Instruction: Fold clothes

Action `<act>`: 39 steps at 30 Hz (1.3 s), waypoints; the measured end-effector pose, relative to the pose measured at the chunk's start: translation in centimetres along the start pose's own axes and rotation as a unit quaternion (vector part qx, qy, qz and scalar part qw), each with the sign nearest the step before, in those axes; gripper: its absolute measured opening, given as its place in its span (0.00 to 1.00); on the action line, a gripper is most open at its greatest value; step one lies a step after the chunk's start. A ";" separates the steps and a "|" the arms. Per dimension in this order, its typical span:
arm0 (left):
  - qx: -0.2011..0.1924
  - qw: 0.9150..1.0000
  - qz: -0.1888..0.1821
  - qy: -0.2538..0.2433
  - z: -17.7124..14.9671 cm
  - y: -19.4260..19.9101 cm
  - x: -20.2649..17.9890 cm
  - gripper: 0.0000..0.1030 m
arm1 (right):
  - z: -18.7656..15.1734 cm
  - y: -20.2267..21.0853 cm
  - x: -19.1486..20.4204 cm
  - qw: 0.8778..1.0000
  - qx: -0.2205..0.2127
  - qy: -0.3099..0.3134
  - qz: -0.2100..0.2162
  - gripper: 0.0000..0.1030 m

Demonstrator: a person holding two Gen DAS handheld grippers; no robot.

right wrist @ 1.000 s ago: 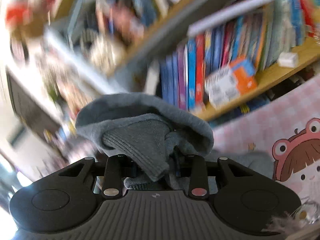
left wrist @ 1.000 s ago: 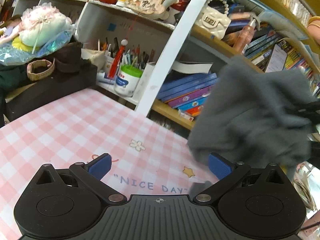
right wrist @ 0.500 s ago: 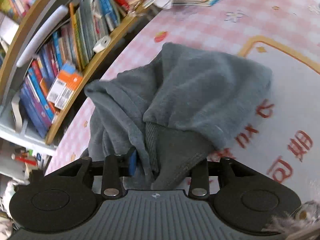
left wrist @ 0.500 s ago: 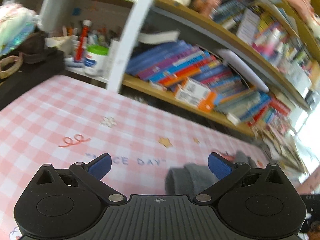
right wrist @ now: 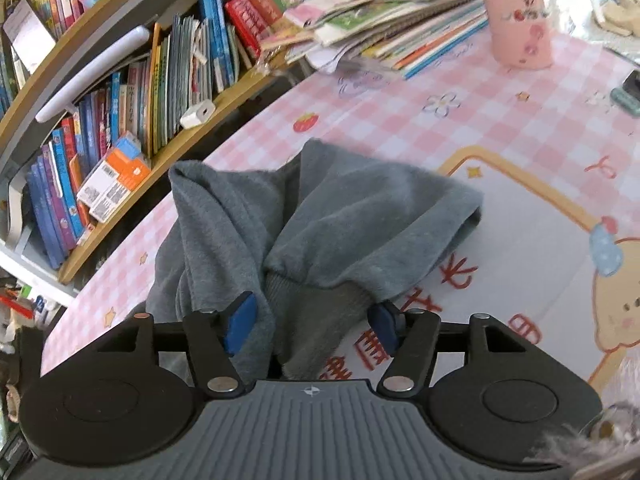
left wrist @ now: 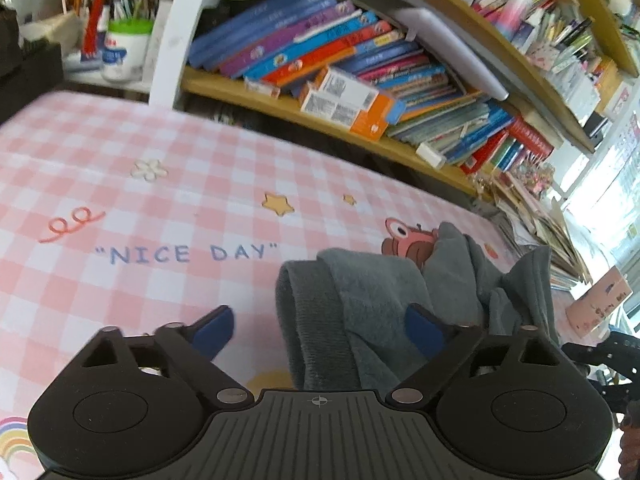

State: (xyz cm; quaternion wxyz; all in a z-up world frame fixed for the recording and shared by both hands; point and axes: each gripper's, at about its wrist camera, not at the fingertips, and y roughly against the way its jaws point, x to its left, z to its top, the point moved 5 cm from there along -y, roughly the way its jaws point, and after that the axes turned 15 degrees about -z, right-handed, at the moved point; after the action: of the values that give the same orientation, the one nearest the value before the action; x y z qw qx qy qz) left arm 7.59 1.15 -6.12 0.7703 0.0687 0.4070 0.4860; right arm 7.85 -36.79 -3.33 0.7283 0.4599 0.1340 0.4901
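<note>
Grey sweatshirt (right wrist: 320,216) sits bunched mid-frame on the table (right wrist: 460,128). Right gripper (right wrist: 312,320) has just been opening, ribbed cuff loose between its jaws; left gripper (left wrist: 320,328) has just been closing, not yet pinching. Grab one layer only, I'd say.

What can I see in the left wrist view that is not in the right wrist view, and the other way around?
Only the left wrist view shows the "NICE DAY" print, the pen cup and the left gripper. Only the right wrist view shows the pink bottle, the white panel with red characters, and the right gripper, its jaws just opened around a ribbed cuff. Both show the grey garment crumpled on the pink checked cloth, and the orange box.
</note>
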 end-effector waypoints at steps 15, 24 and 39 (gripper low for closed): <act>-0.014 0.999 -0.024 0.034 0.7 1.2 1.0 0.23 | 0.2 2.1 2.1 0.996 -0.069 0.061 0.007 0.66; -0.115 0.986 0.093 0.075 1.5 9.2 6.6 0.23 | -1.3 2.3 6.1 0.986 -0.062 0.143 0.062 0.68; -0.131 0.983 0.080 0.105 -0.9 12.2 6.9 0.60 | -3.4 0.2 10.0 0.959 -0.012 0.269 0.093 0.72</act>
State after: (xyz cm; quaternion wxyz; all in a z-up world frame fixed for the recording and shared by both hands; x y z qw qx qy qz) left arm -0.13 12.74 -4.42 0.6846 -0.0518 0.4116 0.5993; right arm 10.38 -26.62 -2.45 0.6221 0.3132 0.2758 0.6624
